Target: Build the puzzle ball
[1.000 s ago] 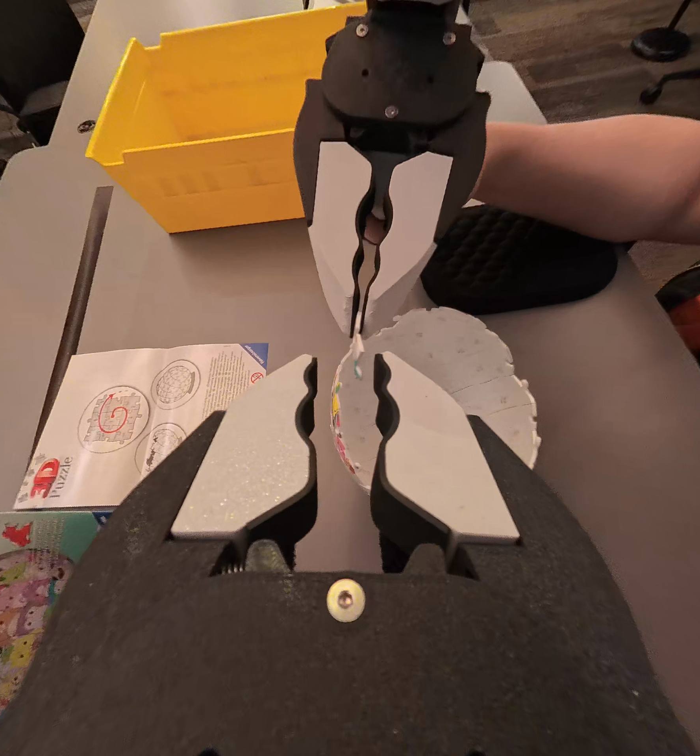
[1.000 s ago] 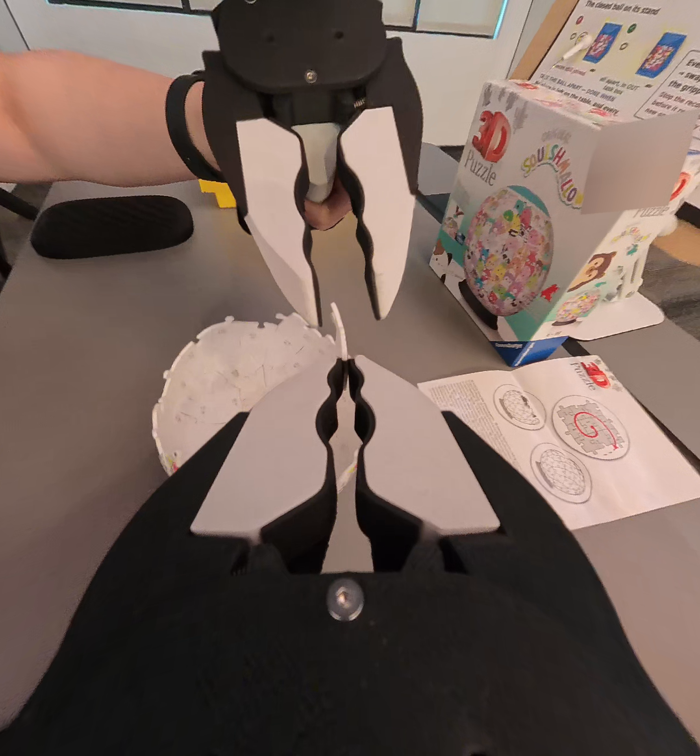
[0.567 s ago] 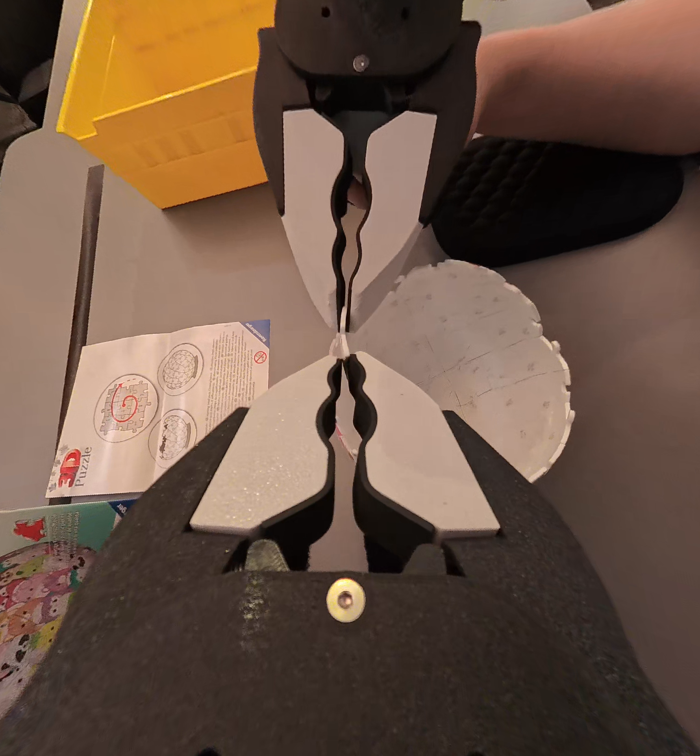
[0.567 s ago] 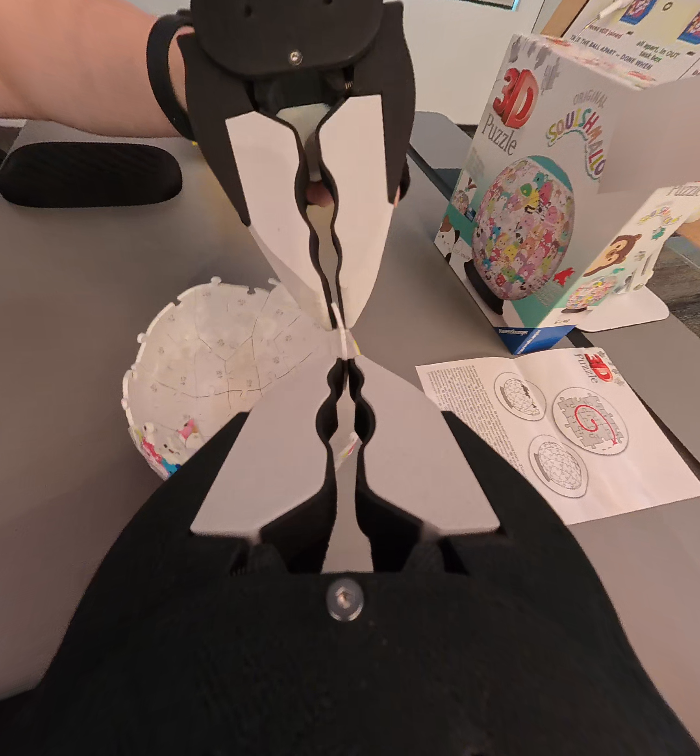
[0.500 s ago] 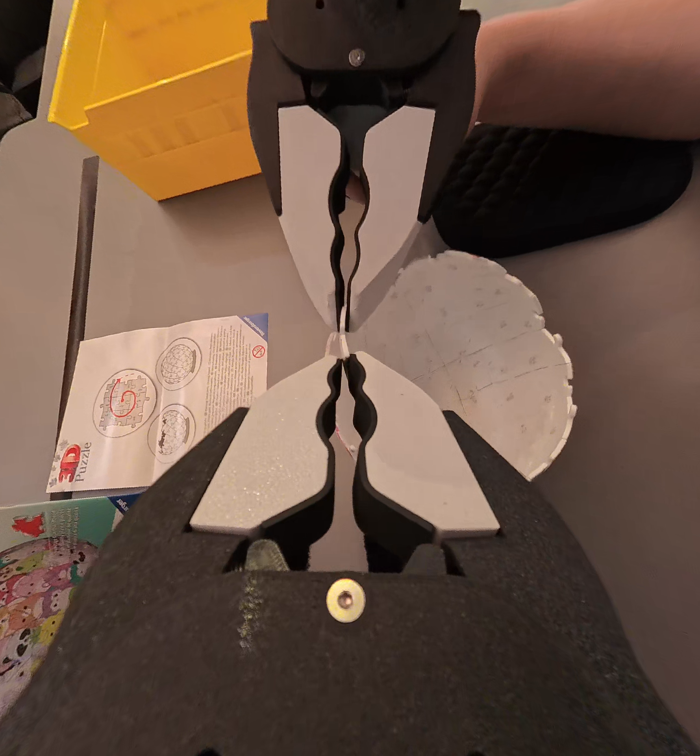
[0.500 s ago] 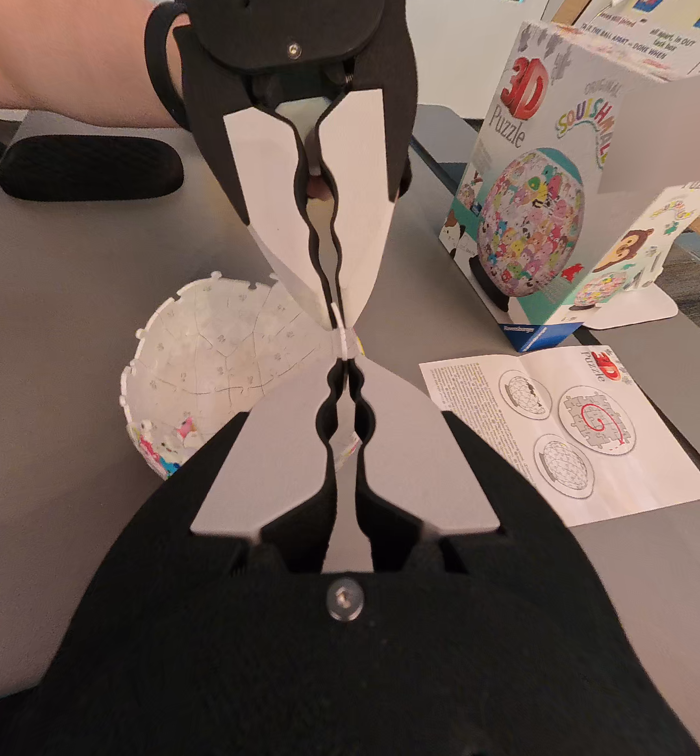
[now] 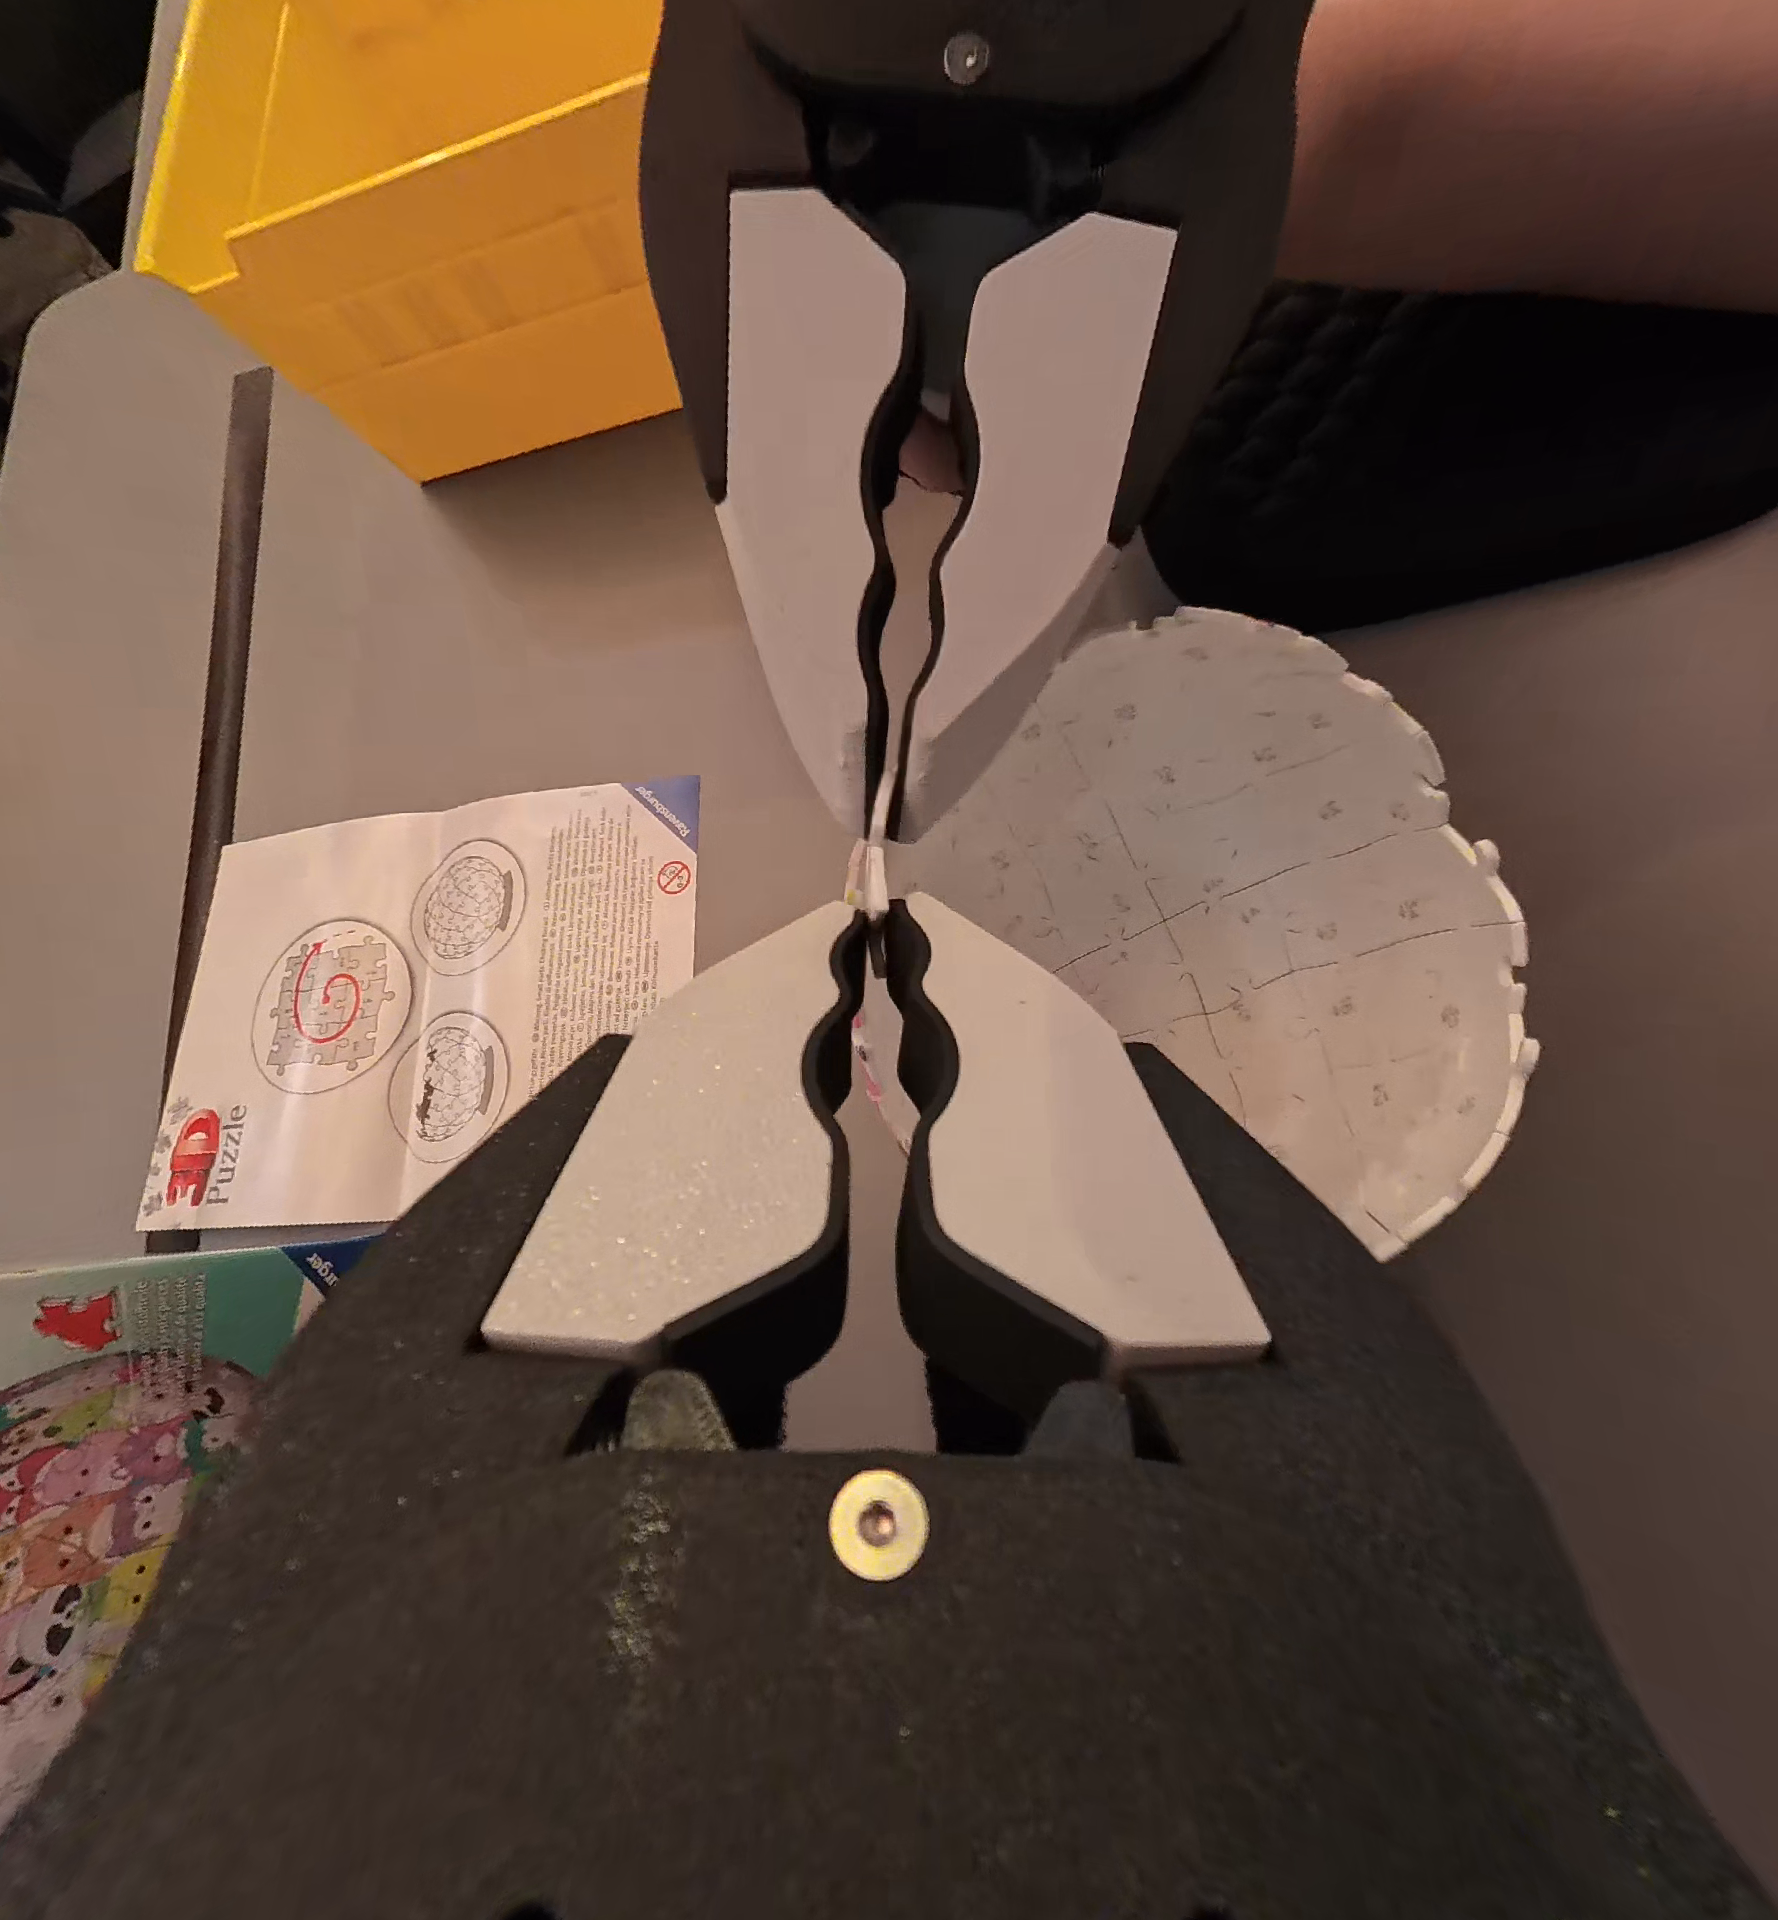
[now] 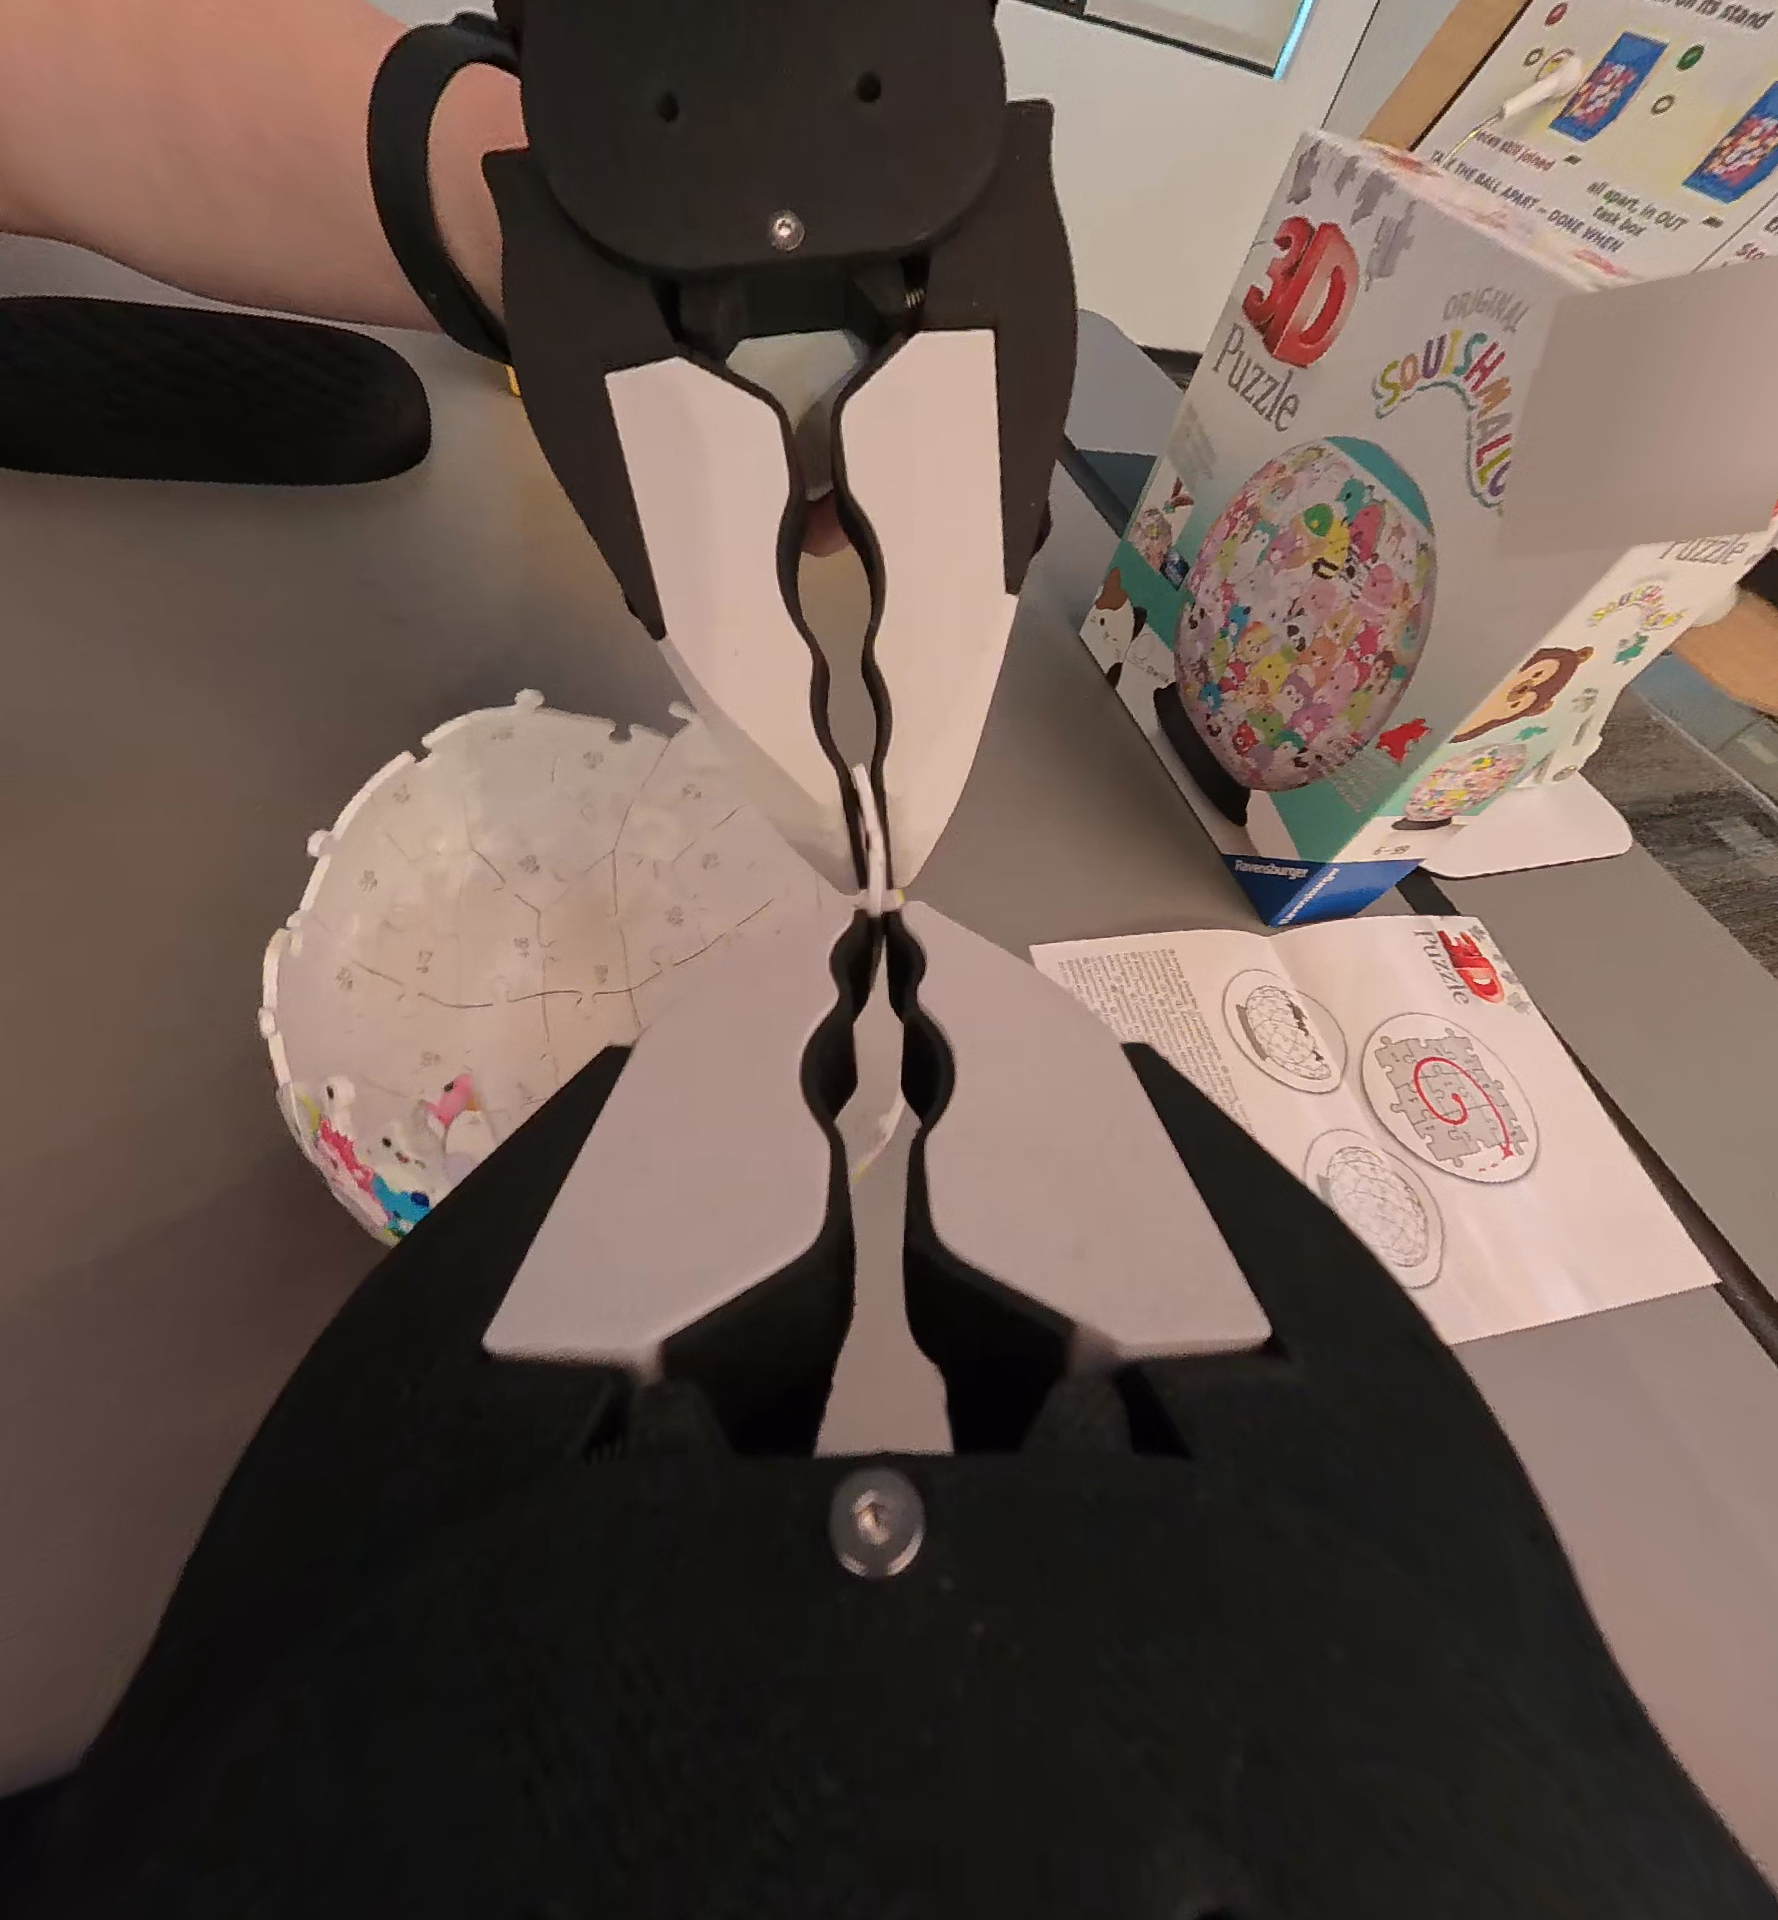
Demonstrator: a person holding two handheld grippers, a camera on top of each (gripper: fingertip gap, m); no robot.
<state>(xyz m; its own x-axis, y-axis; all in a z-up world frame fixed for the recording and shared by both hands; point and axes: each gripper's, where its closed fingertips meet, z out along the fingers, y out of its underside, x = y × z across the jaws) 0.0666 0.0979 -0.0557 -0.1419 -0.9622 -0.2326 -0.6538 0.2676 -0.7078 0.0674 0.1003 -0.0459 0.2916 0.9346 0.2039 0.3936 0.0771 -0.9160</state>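
clearly the half-built puzzle ball is a thin, light plastic shell, stiff along its curve but apt to pop apart at the seams, so the notched rim is the sensible place to take hold. it rests open side up on the grey table. at its near rim a small curved puzzle piece stands on edge, pinched from 2 sides: the left gripper has its jaws together on the lower end, and the right gripper is likewise clamped on it. beyond lie the instruction leaflet, the puzzle box and a yellow bin.
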